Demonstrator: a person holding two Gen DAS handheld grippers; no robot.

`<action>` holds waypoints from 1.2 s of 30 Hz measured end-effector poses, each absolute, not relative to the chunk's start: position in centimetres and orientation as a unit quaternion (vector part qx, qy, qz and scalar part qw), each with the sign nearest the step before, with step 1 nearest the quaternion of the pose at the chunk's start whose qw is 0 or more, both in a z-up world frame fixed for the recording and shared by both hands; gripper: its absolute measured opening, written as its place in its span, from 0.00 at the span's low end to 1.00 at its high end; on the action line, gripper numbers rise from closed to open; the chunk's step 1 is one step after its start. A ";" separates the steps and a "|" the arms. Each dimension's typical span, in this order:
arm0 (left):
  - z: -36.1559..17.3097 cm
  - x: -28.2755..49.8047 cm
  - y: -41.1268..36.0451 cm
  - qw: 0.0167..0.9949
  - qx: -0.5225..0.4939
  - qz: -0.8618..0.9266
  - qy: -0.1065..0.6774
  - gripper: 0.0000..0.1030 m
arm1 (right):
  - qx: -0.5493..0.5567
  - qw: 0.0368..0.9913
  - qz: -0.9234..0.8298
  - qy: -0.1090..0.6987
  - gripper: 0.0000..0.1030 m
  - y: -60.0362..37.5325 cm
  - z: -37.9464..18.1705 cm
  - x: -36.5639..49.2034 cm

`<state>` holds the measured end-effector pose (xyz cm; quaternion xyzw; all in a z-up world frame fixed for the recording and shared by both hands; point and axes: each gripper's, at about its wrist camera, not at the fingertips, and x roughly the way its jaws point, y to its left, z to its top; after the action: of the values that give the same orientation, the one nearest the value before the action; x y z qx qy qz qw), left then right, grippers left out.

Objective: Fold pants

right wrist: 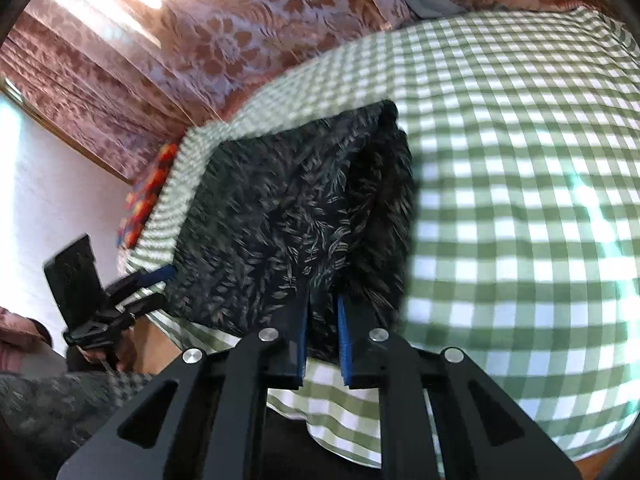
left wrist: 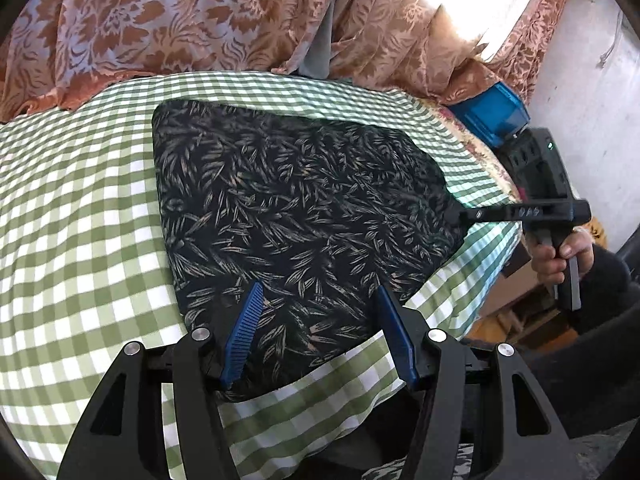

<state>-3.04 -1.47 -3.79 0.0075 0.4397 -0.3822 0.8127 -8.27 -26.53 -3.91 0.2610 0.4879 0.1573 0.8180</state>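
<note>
Your left claw (left wrist: 316,300) stands wide apart, gripping nothing, with the pants (left wrist: 288,216) lying just ahead of its fingers on the checked bedsheet (left wrist: 80,208). Only the left view shows your right claw (left wrist: 456,216) from the side, pinched narrowly on the pants' edge (dark cloth, pale leaf print, folded into a rough block).

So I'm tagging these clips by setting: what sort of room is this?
Most likely a bedroom at home. The dark leaf-print pants lie on what looks like a bed under a green checked sheet, and floral curtains hang behind it with daylight coming through.
</note>
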 end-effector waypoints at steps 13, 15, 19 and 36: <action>-1.3 -3.3 -1.8 0.861 0.068 -0.303 0.402 0.56 | 0.223 0.859 0.124 0.444 0.38 -26.9 -0.3 -7.2; -1.3 -3.1 -1.7 0.865 0.073 -0.294 0.400 0.56 | 0.216 0.865 0.138 0.432 0.41 -25.9 0.8 -6.1; -1.6 -3.2 -1.8 0.867 0.085 -0.286 0.399 0.56 | 0.207 0.864 0.190 0.419 0.42 -22.3 2.2 -2.4; -3.2 -3.4 -2.6 0.864 0.102 -0.280 0.406 0.57 | 0.122 0.826 0.251 0.490 0.42 -9.3 -1.9 11.8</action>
<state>-3.39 -2.57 -3.24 0.1016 0.4065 -0.2801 0.8637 11.77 -9.32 -1.91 0.1225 0.4897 0.2511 0.8259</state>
